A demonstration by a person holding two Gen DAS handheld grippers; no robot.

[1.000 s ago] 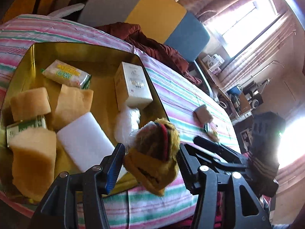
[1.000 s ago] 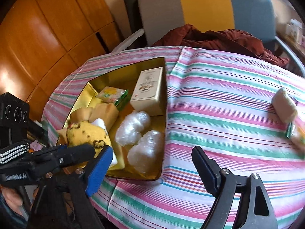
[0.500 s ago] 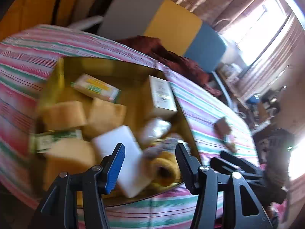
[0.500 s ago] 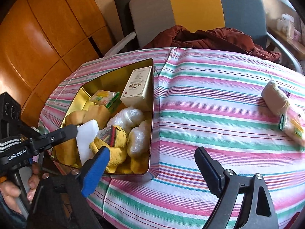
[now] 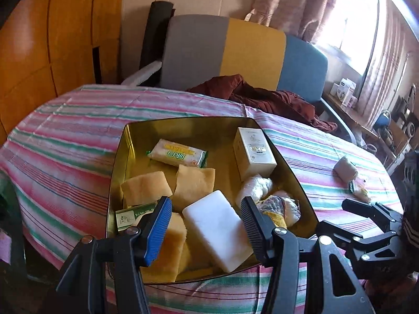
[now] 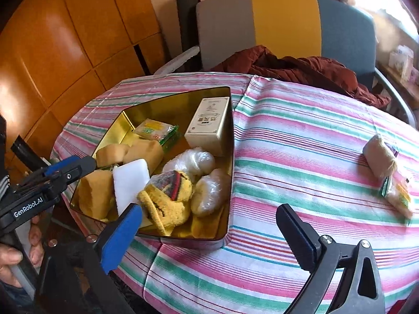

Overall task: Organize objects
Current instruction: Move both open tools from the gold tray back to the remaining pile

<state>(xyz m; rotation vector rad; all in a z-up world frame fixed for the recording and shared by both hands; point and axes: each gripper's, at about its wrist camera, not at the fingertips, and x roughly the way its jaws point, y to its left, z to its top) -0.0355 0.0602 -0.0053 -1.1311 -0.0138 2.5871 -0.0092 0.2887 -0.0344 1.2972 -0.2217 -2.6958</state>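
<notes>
Presently the gold tin (image 6: 230, 120) sits at the near-left edge of the striped surface (image 6: 301, 157), already crowded: yellow knitted sock (image 6: 167, 196) on top of the heap at the near right corner, white foam block (image 6: 131, 180), tan sponges (image 5: 146, 187), two plastic-wrapped bundles (image 6: 193, 161), a cream carton (image 6: 209, 128), a green-and-yellow packet (image 5: 178, 154); outstanding items, a beige roll (image 6: 379, 154) and a small packet (image 6: 400, 196) touching it, lie well apart at the far right of the surface.

Left hand-held gripper (image 5: 204, 217): spread, nothing between the jaws, poised over the foam block; right hand-held gripper (image 6: 209, 233): spread wide, empty, above the cloth just in front of the tin.

Risks, as judged: sock rides high and loose on the pile, so another drop could tip it over the rim; tin overhangs close to the surface edge, so a downward push from either jaw might slide or tilt it; cloth is wrinkled and may drag with the roll; roll and packet touch, so a pinch could catch both.

Writing: "GenRobot.AI" on the left gripper body (image 6: 27, 206), seen from the right wrist; carton carries dark characters, too small to read; packet print illegible.
</notes>
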